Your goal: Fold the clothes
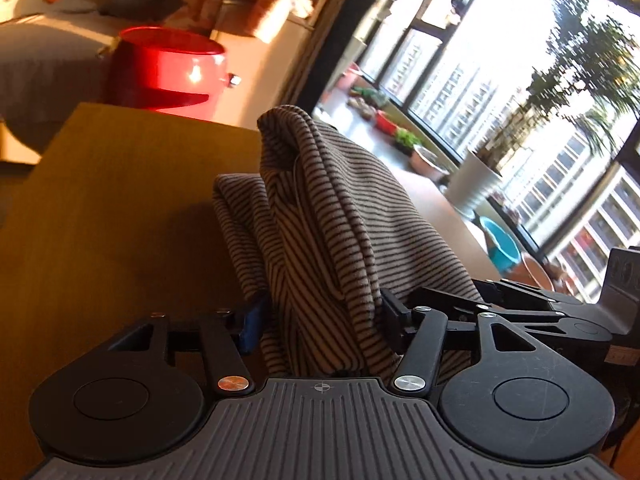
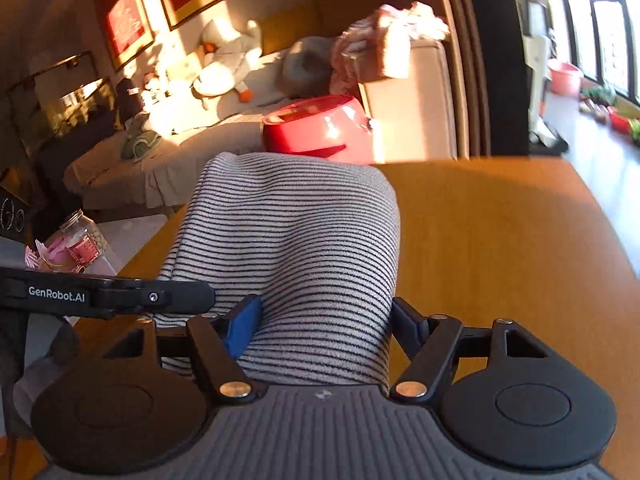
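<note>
Both grippers clamp the same striped garment [image 2: 296,248] above the wooden worktop [image 2: 500,240]. Seen from the right wrist camera, the right gripper [image 2: 326,320] has its fingers closed on a broad, smooth fold of the cloth, which bulges up and forward over the worktop. Seen from the left wrist camera, the left gripper [image 1: 320,316] pinches a bunched, creased part of the striped garment [image 1: 320,220], the cloth rising in a tall ridge between its fingers. The two grippers are close together: the right gripper's fingers [image 1: 520,300] show just beside the left one. Beyond the worktop's far edge sits a red tub [image 2: 320,128], with a sofa [image 2: 180,152] behind it.
</note>
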